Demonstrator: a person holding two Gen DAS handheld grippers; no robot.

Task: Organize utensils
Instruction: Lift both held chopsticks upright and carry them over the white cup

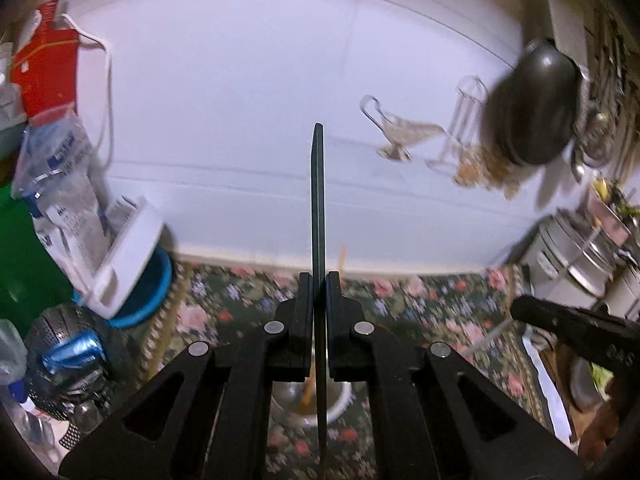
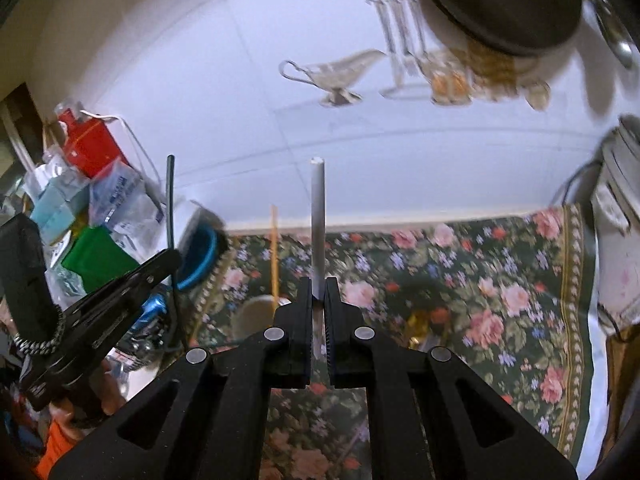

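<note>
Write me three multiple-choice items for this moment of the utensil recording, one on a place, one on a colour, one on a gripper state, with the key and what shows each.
1. Where is the dark flat utensil?
A. lying on the floral cloth
B. clamped in the left gripper, pointing up toward the white wall
C. standing in the metal cup

2. What colour is the thin stick held by the right gripper?
A. white to grey
B. red
C. green

3. How does the right gripper stand?
A. wide open and empty
B. open around a spoon
C. shut on the thin stick

Key: 1 B, the left wrist view shows its pads pressed on the utensil above the floral cloth. 2 A, the stick looks pale against the wall. 3 C, the pads meet on the stick with no gap.
</note>
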